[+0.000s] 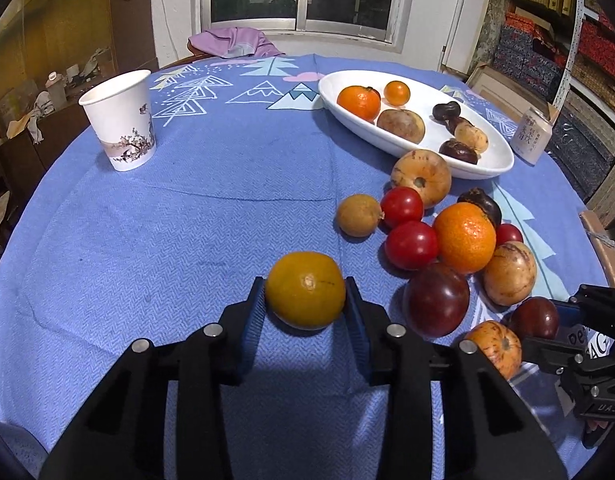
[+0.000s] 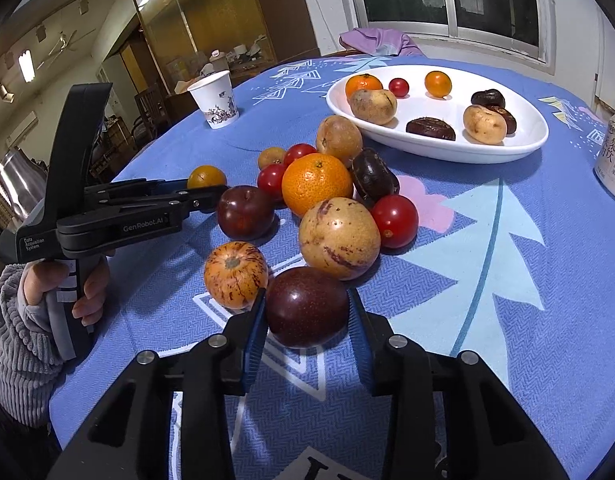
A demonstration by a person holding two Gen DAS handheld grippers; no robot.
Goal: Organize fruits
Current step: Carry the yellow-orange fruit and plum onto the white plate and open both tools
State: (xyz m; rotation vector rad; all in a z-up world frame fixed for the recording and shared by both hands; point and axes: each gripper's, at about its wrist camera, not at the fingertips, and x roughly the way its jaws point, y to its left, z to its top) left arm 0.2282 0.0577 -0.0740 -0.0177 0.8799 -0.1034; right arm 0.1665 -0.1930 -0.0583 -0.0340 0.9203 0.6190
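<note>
My left gripper (image 1: 305, 294) is shut on a yellow-orange citrus fruit (image 1: 305, 290) resting on the blue cloth; it also shows in the right wrist view (image 2: 205, 177). My right gripper (image 2: 307, 310) is shut on a dark purple plum (image 2: 307, 306), seen too in the left wrist view (image 1: 533, 317). A pile of loose fruit lies between them: a large orange (image 2: 317, 184), red tomatoes (image 2: 395, 220), speckled tan fruits (image 2: 339, 238), another plum (image 2: 245, 212). A white oval dish (image 2: 527, 136) farther back holds several fruits.
A paper cup (image 1: 121, 120) stands at the far left of the table. A drink can (image 1: 532, 134) stands right of the dish. A purple cloth (image 1: 233, 42) lies at the far edge below a window. Stacked boxes line the right wall.
</note>
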